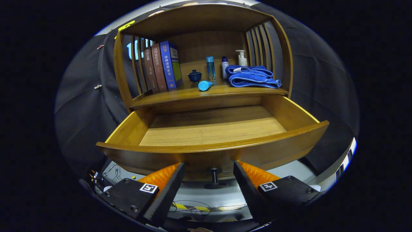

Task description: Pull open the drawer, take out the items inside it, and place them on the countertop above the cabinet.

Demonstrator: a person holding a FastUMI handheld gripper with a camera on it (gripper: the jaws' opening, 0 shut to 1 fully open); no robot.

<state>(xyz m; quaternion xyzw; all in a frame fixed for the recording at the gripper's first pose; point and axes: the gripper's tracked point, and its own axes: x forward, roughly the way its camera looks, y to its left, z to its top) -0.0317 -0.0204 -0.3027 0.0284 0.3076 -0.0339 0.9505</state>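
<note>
Claw (208,185) spread wide, fingers apart, gripping nothing, just in front of drawer (212,129) face. Dark knob (214,177) on drawer front sits between fingers, untouched. Drawer pulled fully out; bare wooden bottom showing. On counter (193,93) above cabinet: three books (162,66) upright at left, small dark-blue lidded pot (194,76), light-blue tube (205,85) lying on side, clear blue bottle (210,67), white bottle (225,67) with blue cap, pump bottle (241,58), folded blue towel (252,77) at right.
</note>
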